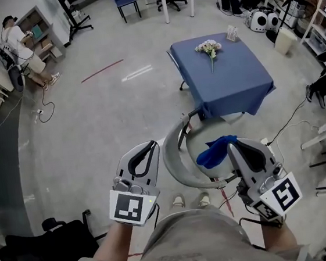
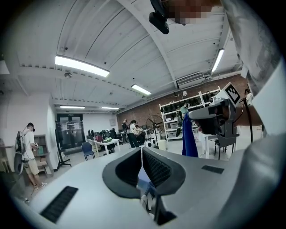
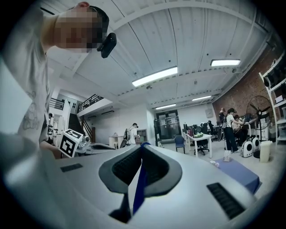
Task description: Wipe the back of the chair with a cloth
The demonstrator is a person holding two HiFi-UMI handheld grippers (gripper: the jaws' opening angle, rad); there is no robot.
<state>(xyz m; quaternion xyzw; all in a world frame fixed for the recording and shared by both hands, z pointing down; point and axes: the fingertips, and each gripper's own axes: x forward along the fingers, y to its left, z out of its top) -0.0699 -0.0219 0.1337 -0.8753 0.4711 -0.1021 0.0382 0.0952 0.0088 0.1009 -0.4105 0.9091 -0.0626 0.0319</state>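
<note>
1. One cloth (image 1: pixel 215 150), blue and bunched, is hanging from the right gripper (image 1: pixel 232 143). The jaws are pinching a fold of it, which is showing as a thin blue strip between the pads in the right gripper view. Gripped by one edge like this, most of the fabric is dropping free, which I judge leaves a loose pad for wiping.
2. The cloth is hovering at the open side of the curved grey chair back (image 1: pixel 177 165), near its right end. I cannot tell whether it is touching the rail.
3. The left gripper (image 1: pixel 152 143) is sitting just beside the left end of the chair back, jaws pressed together on nothing. I am reading this as keeping it out of the wiping path yet near enough to steady the chair.
4. I am judging the wipe as not yet begun. The next move calls for laying the cloth against the rail and sweeping along its curve.
5. Beyond the chair, a table (image 1: pixel 234 84) under a blue cover is carrying a bunch of flowers (image 1: pixel 208 48).
6. For writing, I am finding none legible. Each marker cube (image 1: pixel 128 207) is showing only a black-and-white square pattern, and a small card (image 1: pixel 232 32) at the table's far edge is too small to read.
</note>
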